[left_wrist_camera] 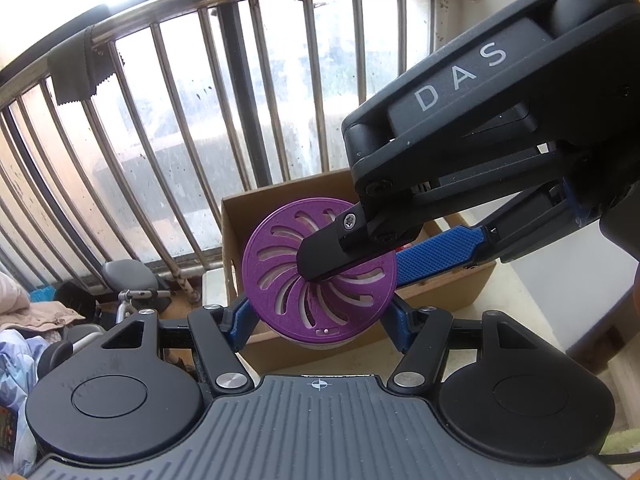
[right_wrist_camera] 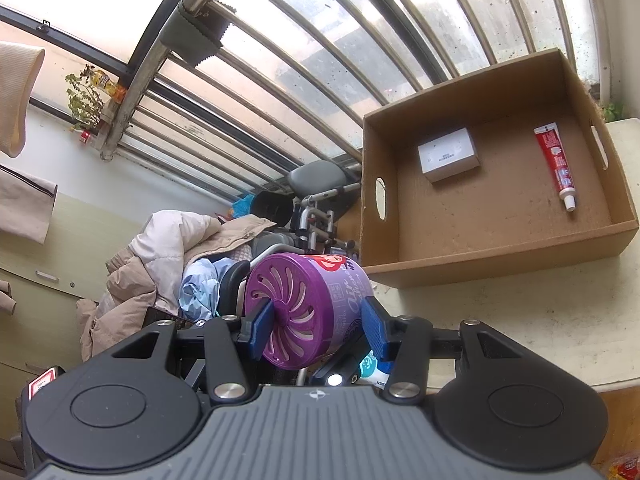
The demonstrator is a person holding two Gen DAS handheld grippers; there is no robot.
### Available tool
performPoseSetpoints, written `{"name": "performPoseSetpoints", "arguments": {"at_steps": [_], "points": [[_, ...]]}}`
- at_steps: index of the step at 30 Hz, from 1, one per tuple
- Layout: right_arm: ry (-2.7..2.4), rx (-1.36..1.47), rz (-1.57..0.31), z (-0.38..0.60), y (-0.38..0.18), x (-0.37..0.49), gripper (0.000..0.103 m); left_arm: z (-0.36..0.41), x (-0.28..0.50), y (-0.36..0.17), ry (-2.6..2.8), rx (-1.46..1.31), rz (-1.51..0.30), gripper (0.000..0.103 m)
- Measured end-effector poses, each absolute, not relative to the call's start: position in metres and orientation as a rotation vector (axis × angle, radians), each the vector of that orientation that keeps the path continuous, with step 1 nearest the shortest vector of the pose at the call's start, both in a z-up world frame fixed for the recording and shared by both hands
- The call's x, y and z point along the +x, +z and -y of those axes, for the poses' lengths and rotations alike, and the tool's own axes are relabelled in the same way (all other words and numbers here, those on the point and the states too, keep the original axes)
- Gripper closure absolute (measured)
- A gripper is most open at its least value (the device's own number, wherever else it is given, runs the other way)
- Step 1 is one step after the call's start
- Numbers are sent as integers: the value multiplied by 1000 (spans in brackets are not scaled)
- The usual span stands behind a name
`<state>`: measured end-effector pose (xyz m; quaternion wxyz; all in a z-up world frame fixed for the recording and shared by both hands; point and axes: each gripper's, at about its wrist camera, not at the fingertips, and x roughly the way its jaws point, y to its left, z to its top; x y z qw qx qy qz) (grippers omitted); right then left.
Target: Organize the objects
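You've got the purple air freshener (left_wrist_camera: pixel 320 276) pinched in both: left gripper (left_wrist_camera: pixel 320 316) half-open around its body, right gripper (right_wrist_camera: pixel 316 326) clamping lid to base. It's held up off the surface (right_wrist_camera: pixel 500 320), probably headed for the cardboard box (right_wrist_camera: pixel 500 272) beside it.

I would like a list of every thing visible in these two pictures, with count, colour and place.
air freshener can: one, purple, held between both claws, in front of the box
cardboard box: one, brown, open, on the pale tabletop
small carton: one, white, inside box
toothpaste tube: one, red and white, inside box
window railing: one, metal, behind
clothes pile: one, beige and blue, left
left claw: one, blue pads, grips can's sides
right claw: one, blue pads, grips can's ends
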<state>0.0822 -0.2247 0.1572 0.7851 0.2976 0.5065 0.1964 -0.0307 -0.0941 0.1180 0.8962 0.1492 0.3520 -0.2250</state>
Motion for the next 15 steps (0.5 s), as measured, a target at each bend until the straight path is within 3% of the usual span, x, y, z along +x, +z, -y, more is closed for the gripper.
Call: {"name": "performPoseSetpoints", "arguments": {"at_steps": [15], "points": [[381,648,-1083,230,155,74,51,100,-34,115,-504,314,-742,39]]}}
